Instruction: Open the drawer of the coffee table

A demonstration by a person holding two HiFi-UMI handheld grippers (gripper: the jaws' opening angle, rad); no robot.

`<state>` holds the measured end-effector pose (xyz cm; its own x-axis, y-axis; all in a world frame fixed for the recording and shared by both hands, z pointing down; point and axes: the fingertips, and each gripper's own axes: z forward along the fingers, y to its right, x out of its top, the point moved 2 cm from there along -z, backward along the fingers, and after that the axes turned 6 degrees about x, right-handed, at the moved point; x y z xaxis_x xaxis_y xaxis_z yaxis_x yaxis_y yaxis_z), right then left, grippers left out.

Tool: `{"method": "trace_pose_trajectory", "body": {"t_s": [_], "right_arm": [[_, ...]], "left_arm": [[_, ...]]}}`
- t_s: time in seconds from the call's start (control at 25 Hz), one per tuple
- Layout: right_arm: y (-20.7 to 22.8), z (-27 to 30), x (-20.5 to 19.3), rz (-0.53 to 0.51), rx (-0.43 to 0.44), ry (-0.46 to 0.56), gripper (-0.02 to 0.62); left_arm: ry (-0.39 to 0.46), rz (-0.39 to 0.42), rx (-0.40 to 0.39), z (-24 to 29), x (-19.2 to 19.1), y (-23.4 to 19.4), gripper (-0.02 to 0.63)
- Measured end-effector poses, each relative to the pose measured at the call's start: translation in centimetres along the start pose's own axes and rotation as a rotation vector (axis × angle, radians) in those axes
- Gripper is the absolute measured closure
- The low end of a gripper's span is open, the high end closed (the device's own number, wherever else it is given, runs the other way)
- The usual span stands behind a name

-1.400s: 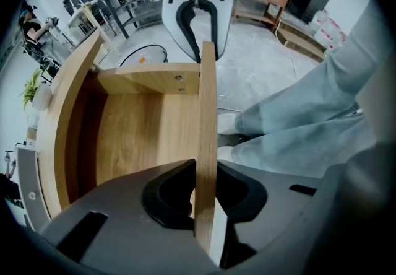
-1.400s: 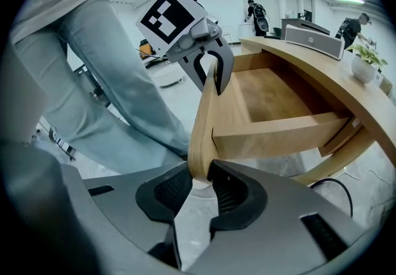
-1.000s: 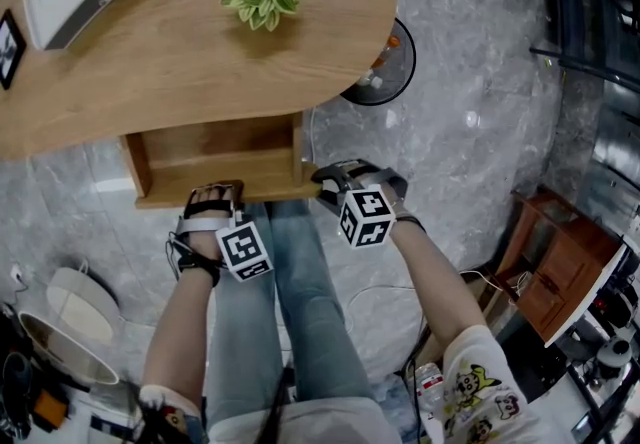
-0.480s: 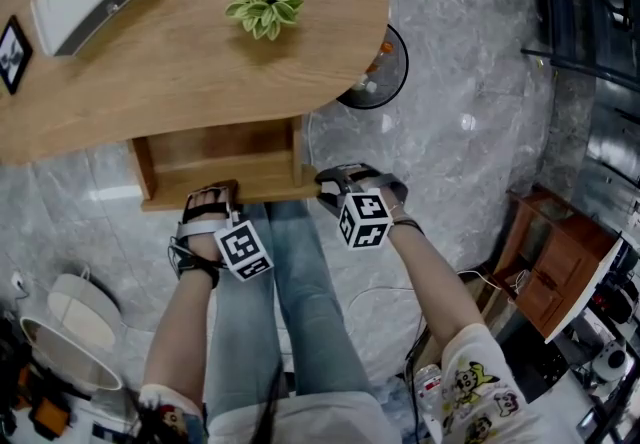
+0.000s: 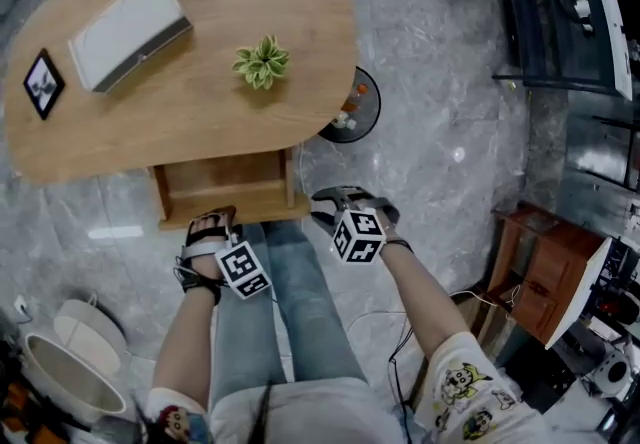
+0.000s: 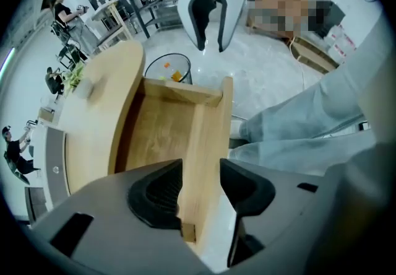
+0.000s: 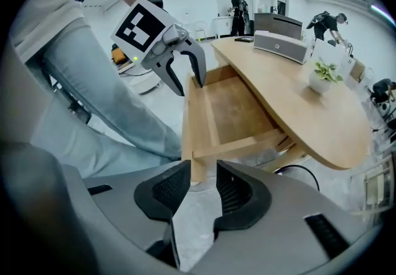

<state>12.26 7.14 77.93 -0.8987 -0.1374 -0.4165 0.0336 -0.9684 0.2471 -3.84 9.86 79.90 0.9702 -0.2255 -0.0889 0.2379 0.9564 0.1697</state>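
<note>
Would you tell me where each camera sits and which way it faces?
Head view: on the person's head, looking down at the coffee table and open drawer; forearms, legs, left gripper and right gripper show.
Left gripper view: on the left gripper, pointing down; its jaws, just opened wider, straddle the drawer's front board; a leg shows.
Right gripper view: on the right gripper, slanting down at the drawer; jaws apart, empty; a leg shows.
Shared: both gripper views show the drawer and the other gripper.
</note>
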Motion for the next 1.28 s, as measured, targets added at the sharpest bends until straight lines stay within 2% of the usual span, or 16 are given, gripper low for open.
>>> {"method": "trace_pose_trajectory", "body": {"t_s": [0.36, 0.6, 0.76, 0.92, 1.08, 1.2, 1.28], "right_arm": [[0.6, -8.3, 6.1, 0.152, -0.128, 0.104, 0.485], [1.5, -16.7, 10.8, 0.148, -0.265, 0.199, 0.485], [2.7, -23.5, 14.5, 0.118, -0.387, 0.295, 0.485], [3.0, -29.9, 19.0, 0.085, -0.491, 0.421, 0.485], [2.1, -36.3, 22.2, 0.067, -0.557, 0.571, 0.485], [0.6, -40.7, 24.1, 0.075, -0.598, 0.735, 0.485], [-0.4, -43.2, 25.0, 0.102, -0.618, 0.847, 0.485]], "left_arm": [[0.045, -0.049, 0.111, -8.0, 1.8, -6.4, 0.433], [0.114, -0.109, 0.223, -15.6, 4.4, -10.8, 0.439], [0.195, -0.151, 0.338, -21.6, 6.3, -14.2, 0.445], [0.264, -0.215, 0.462, -27.8, 6.2, -17.4, 0.454], [0.350, -0.288, 0.569, -34.5, 6.6, -19.9, 0.467], [0.432, -0.371, 0.616, -39.0, 6.7, -20.8, 0.472], [0.502, -0.457, 0.626, -41.6, 6.5, -20.9, 0.476]]}}
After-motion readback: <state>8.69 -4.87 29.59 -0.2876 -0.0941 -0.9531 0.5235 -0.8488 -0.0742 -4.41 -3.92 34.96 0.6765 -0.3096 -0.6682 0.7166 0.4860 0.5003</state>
